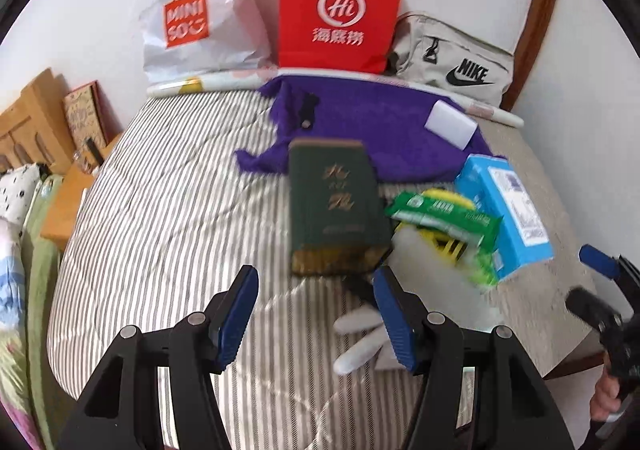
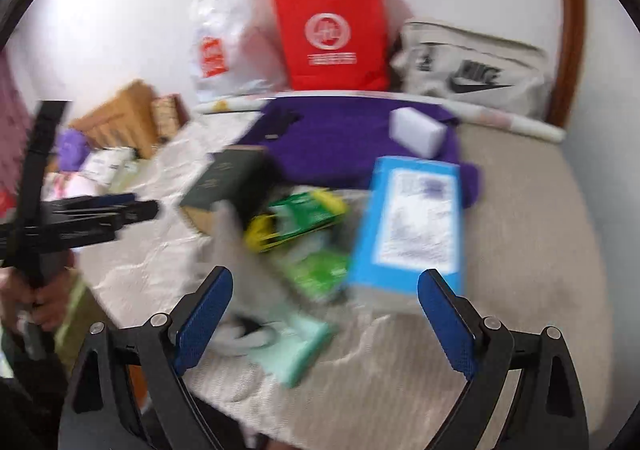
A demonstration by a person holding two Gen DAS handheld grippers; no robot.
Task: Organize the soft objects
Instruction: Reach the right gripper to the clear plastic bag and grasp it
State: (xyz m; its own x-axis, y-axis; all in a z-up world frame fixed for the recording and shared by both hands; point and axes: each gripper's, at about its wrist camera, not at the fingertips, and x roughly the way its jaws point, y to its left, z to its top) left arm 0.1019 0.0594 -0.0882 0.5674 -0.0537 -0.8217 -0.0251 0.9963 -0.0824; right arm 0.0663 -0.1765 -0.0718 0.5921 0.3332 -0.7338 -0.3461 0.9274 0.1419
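left gripper (image 1: 316, 314) jaws apart, empty | right gripper (image 2: 324, 314) wide, empty | limp white fabric glove (image 1: 360, 334) on striped bedspread (image 1: 160, 210) beside left jaws | light, floppy; pinch cuff or palm

purple towel (image 1: 360, 130): fuzzy matt cloth | red bag (image 1: 338, 10): smooth paper | white bag (image 1: 200, 14): crinkled glossy plastic | bedspread (image 1: 168, 210): striped quilted cloth | headboard (image 1: 28, 122): wood

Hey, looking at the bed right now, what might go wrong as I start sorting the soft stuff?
1. The green packet lies wedged between the dark green box and the blue box; pulling it may topple or drag them.
2. The white sponge block rests on the purple cloth; lifting the cloth first would probably tip it off.
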